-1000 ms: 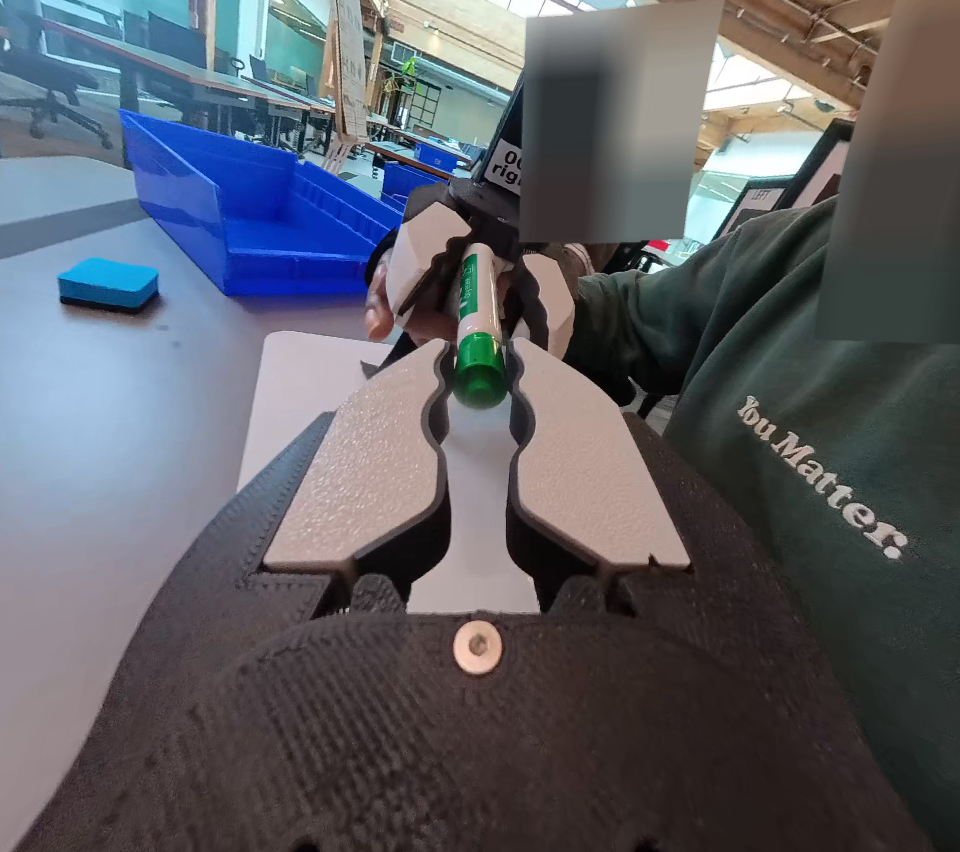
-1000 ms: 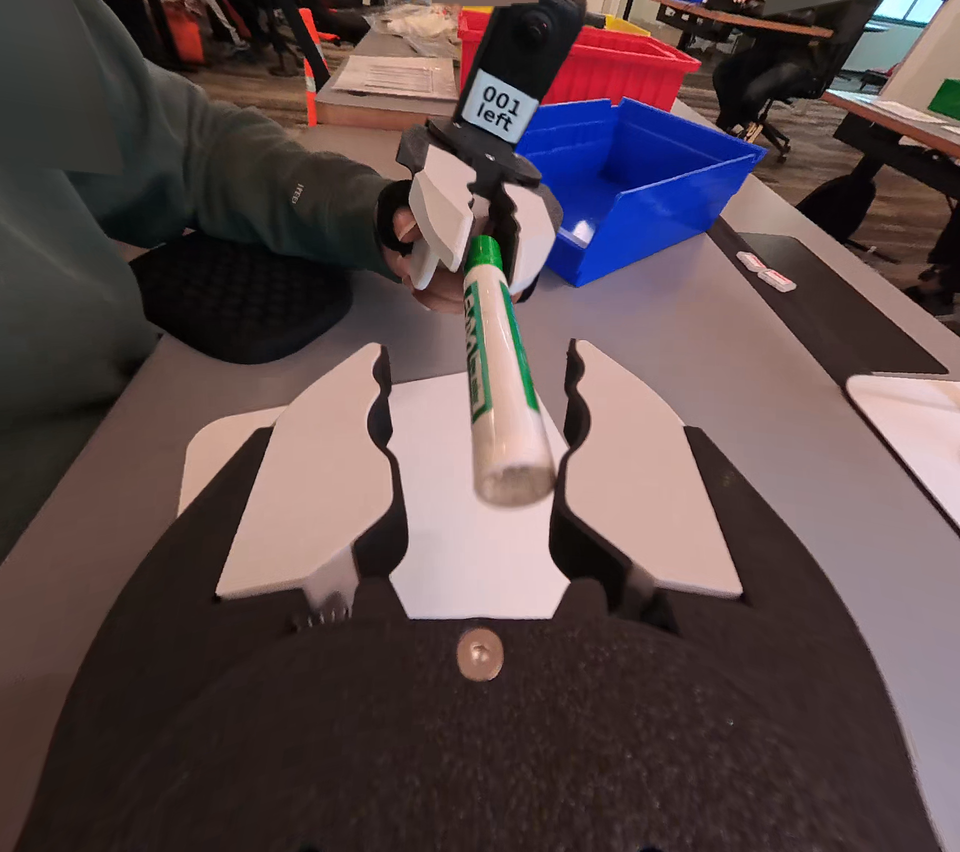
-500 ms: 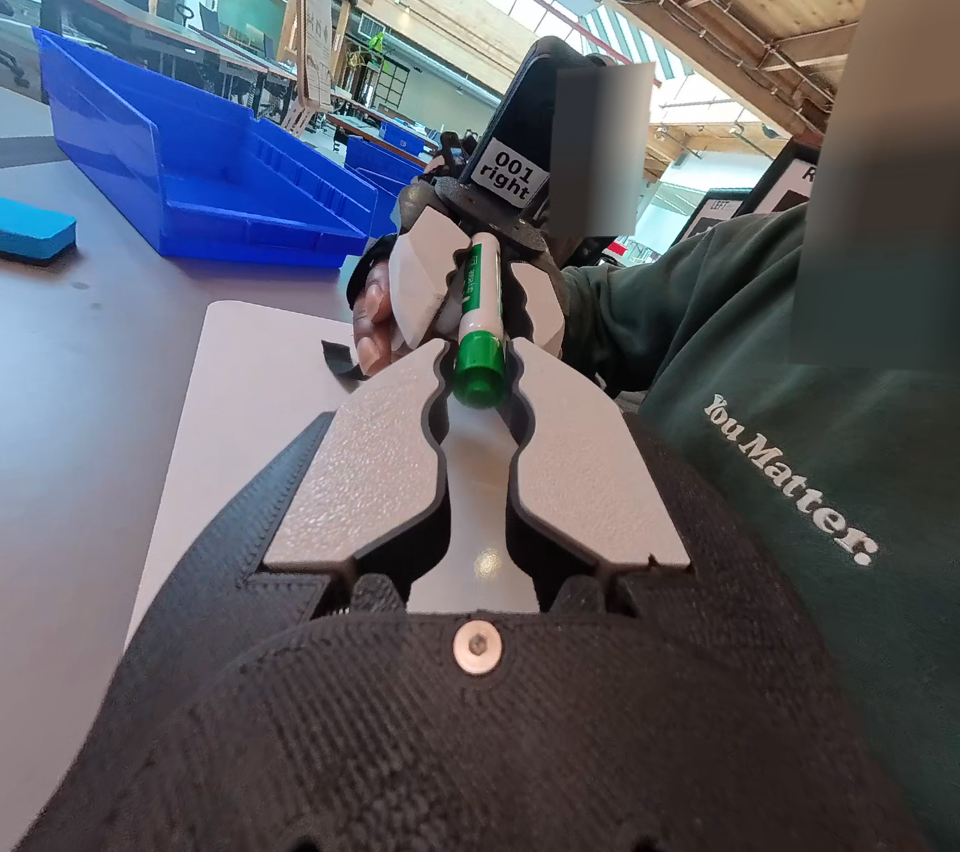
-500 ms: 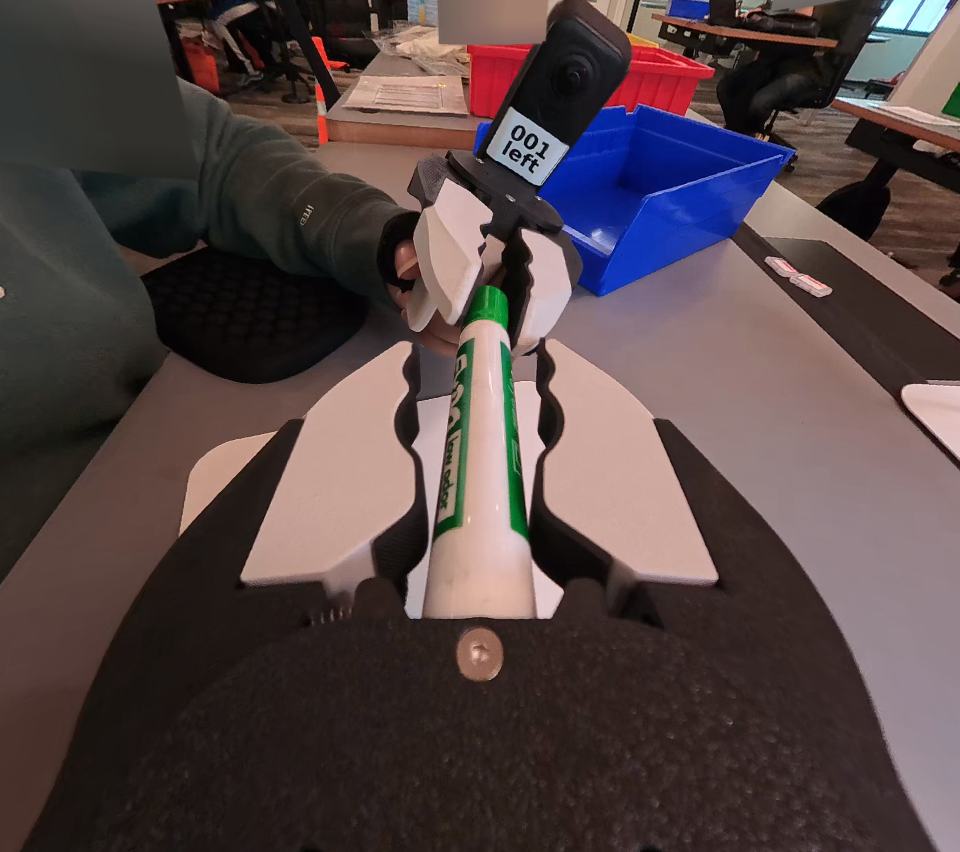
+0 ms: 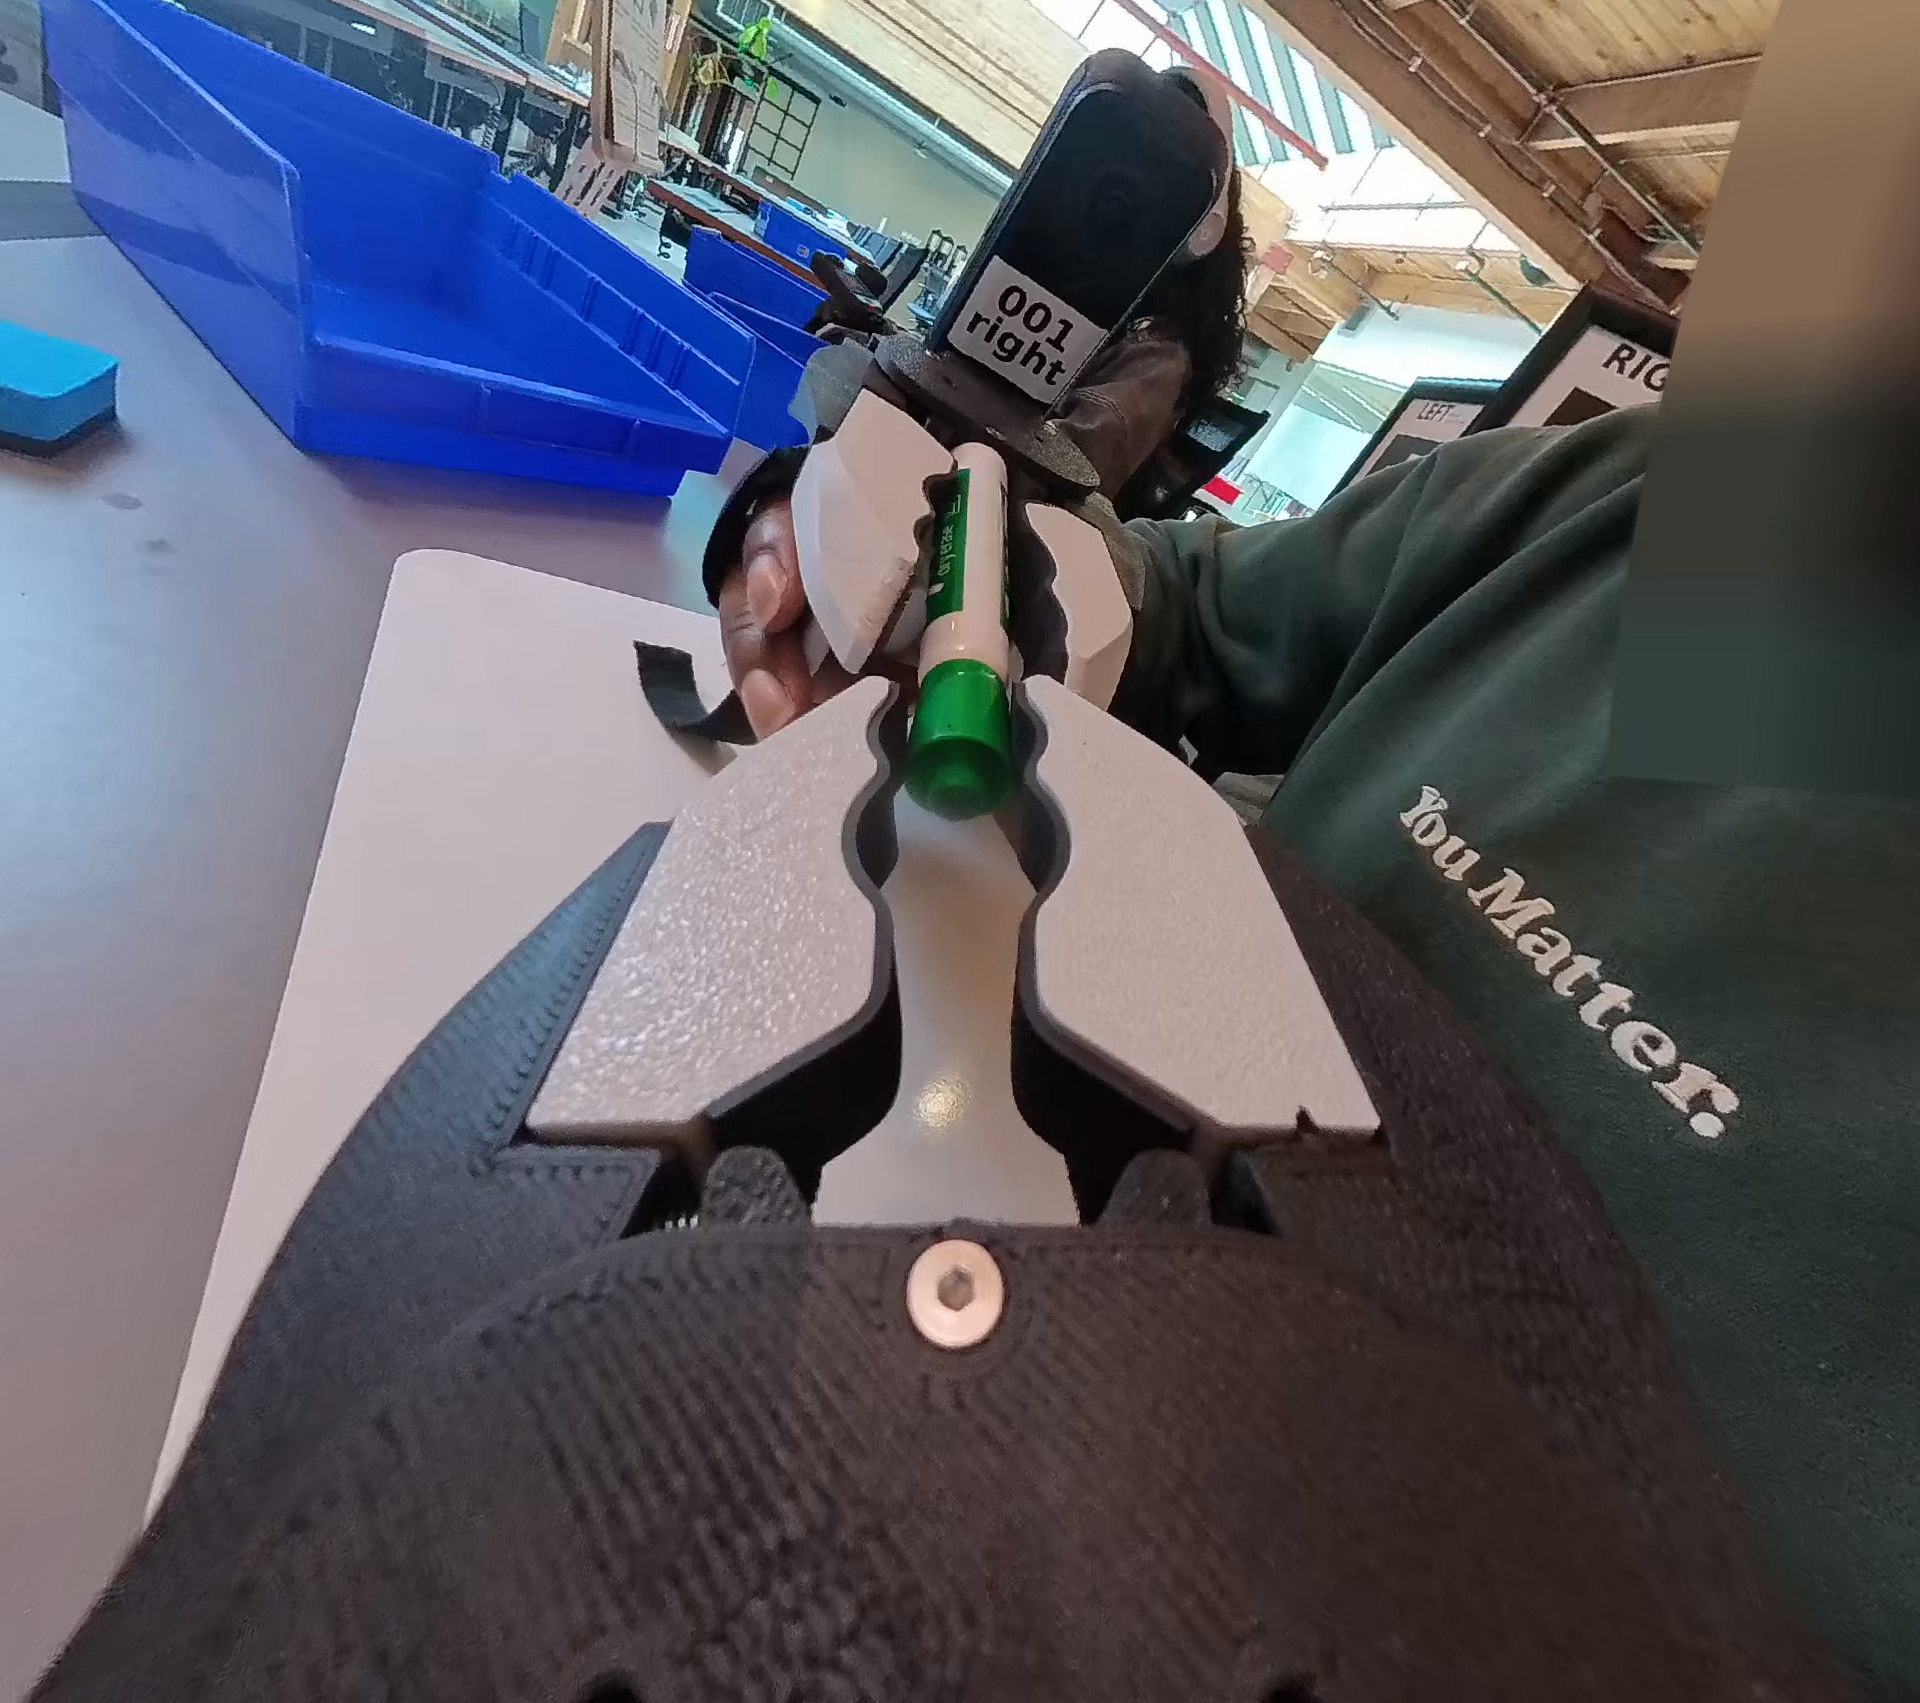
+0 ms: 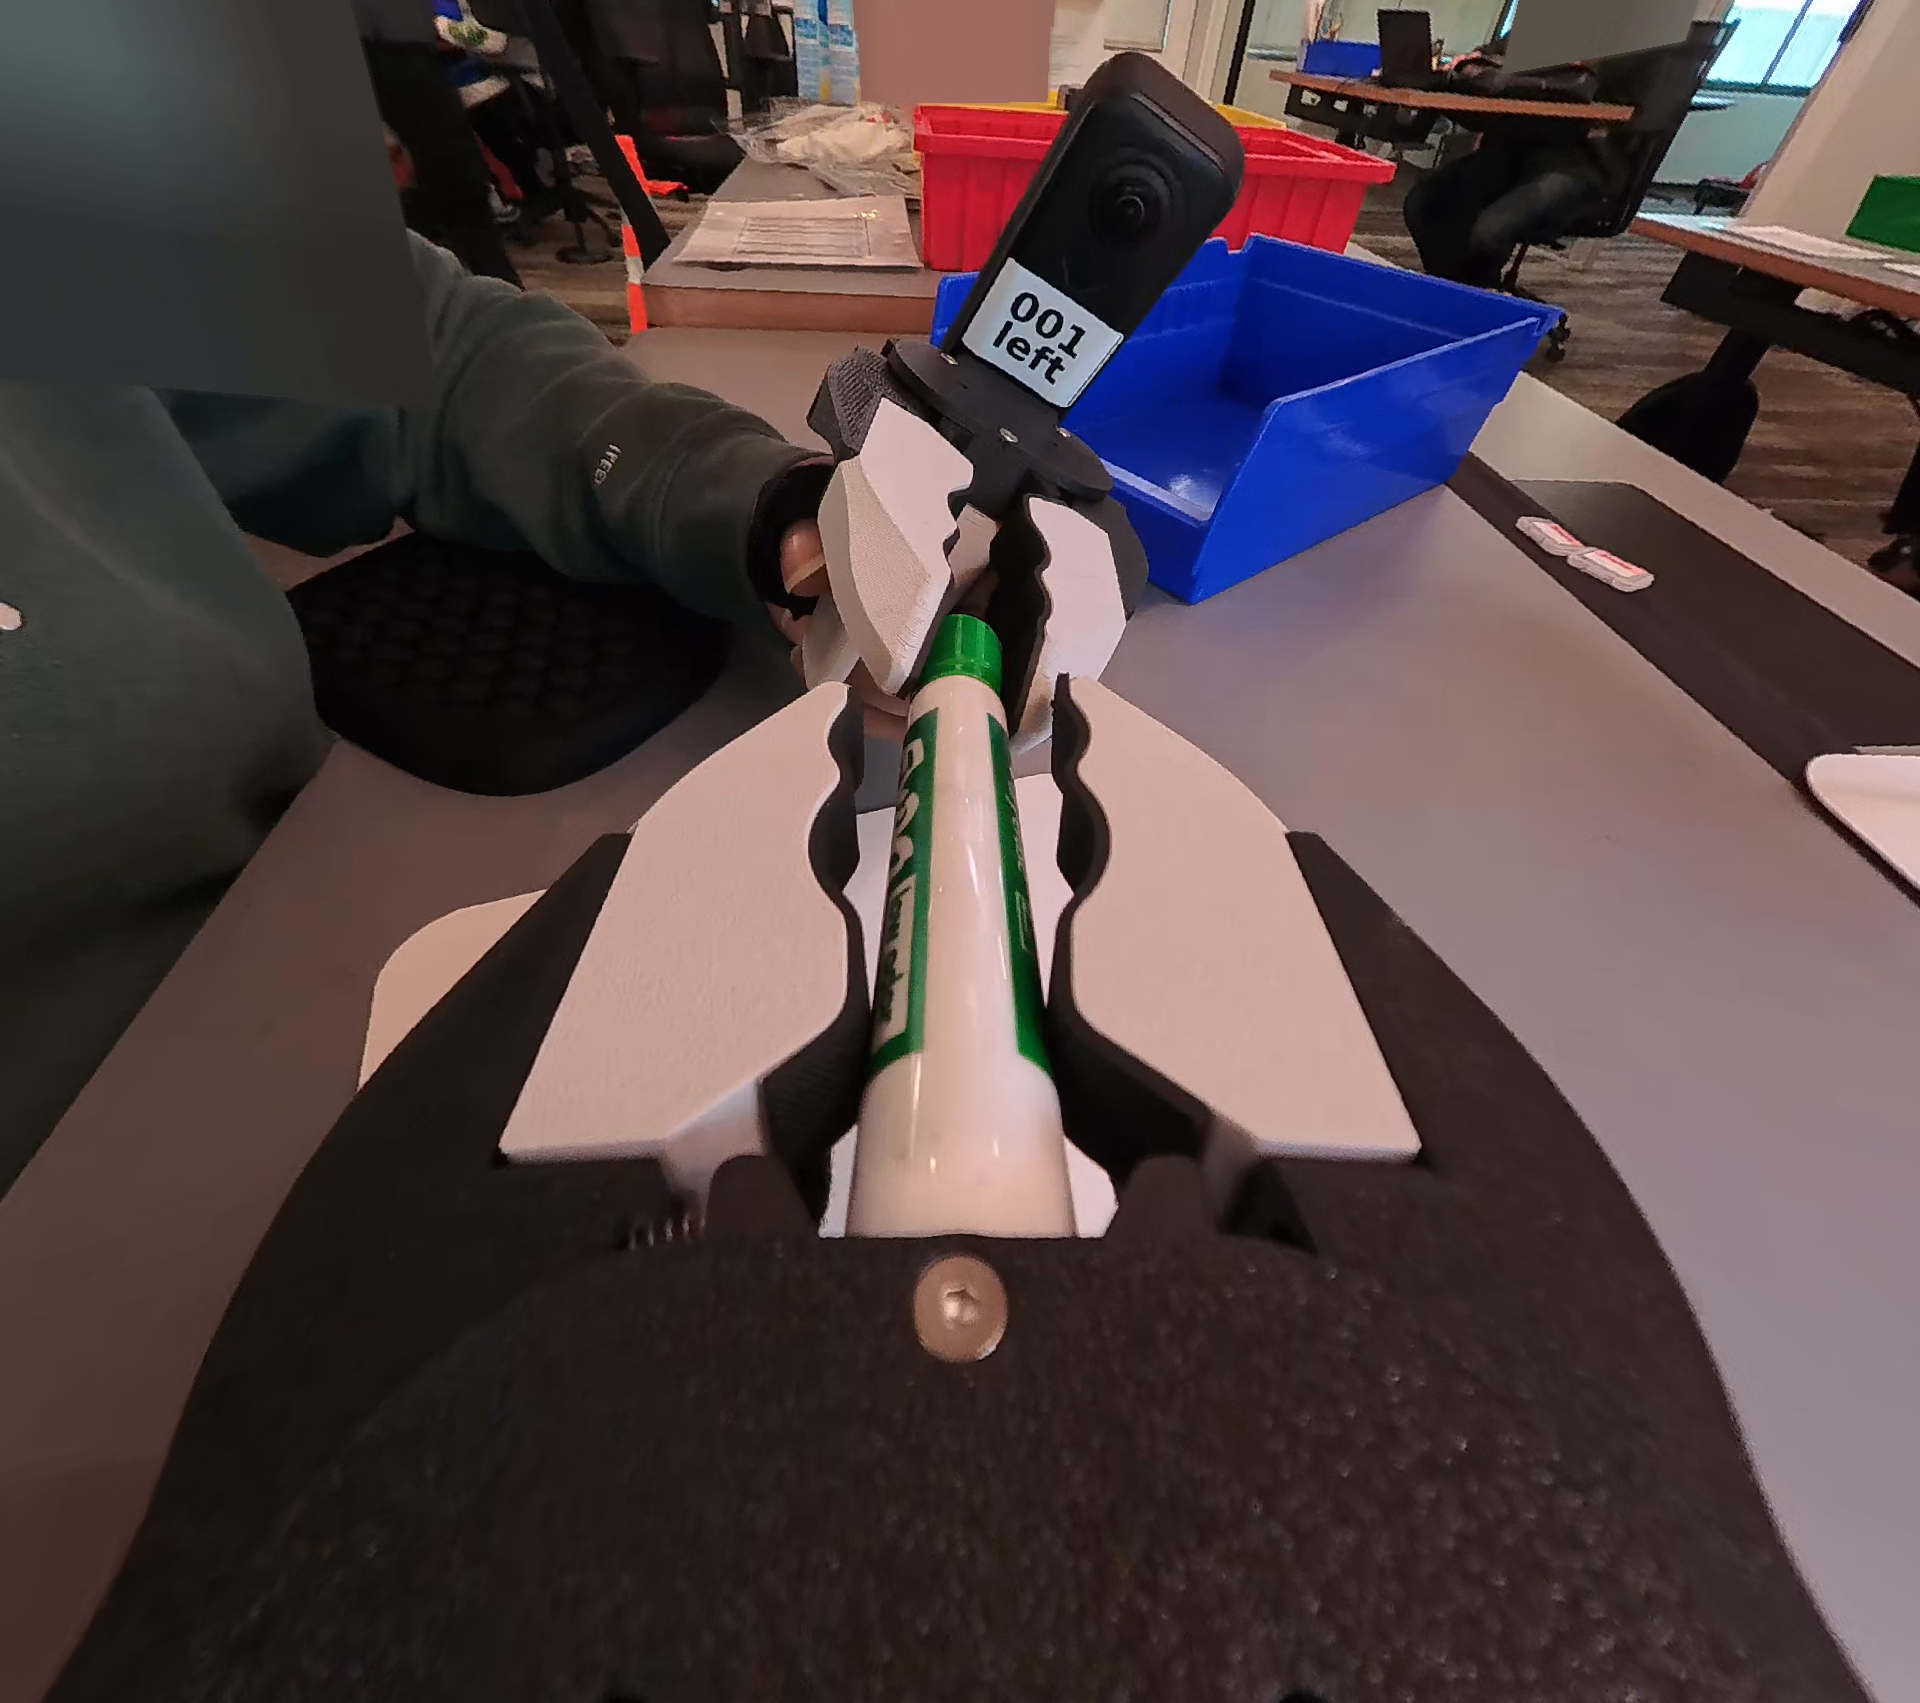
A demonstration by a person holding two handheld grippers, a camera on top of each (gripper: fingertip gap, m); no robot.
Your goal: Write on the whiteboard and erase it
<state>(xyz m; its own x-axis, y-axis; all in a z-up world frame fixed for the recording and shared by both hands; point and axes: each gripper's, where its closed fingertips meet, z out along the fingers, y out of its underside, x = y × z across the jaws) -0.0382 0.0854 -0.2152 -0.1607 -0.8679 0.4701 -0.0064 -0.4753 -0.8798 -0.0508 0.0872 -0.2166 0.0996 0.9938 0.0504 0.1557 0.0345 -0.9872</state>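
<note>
A white marker (image 6: 951,926) with a green cap (image 5: 956,744) is held in the air between both grippers, above a small whiteboard (image 5: 468,770) that lies on the grey table. My left gripper (image 5: 956,697) is shut on the green cap, which is on the marker. My right gripper (image 6: 958,708) is shut on the marker's white barrel, whose back end rests deep between the jaws. The two grippers face each other tip to tip. The whiteboard also shows under my right gripper (image 6: 416,988). A blue eraser (image 5: 47,401) lies on the table far left.
A blue bin (image 5: 416,323) stands behind the whiteboard, and it shows in the right wrist view (image 6: 1299,406) with a red bin (image 6: 966,199) beyond. A black mat (image 6: 488,666) lies under the person's left forearm. A second white board's corner (image 6: 1870,801) is at right. The tips of both grippers are at nearly the same place. Both grippers' tips are roughly 30 cm from the blue eraser (image 5: 47,401).
My right gripper has closed on the marker's barrel and slid along it toward the cap. The left gripper has kept hold of the cap and dropped lower over the whiteboard.
</note>
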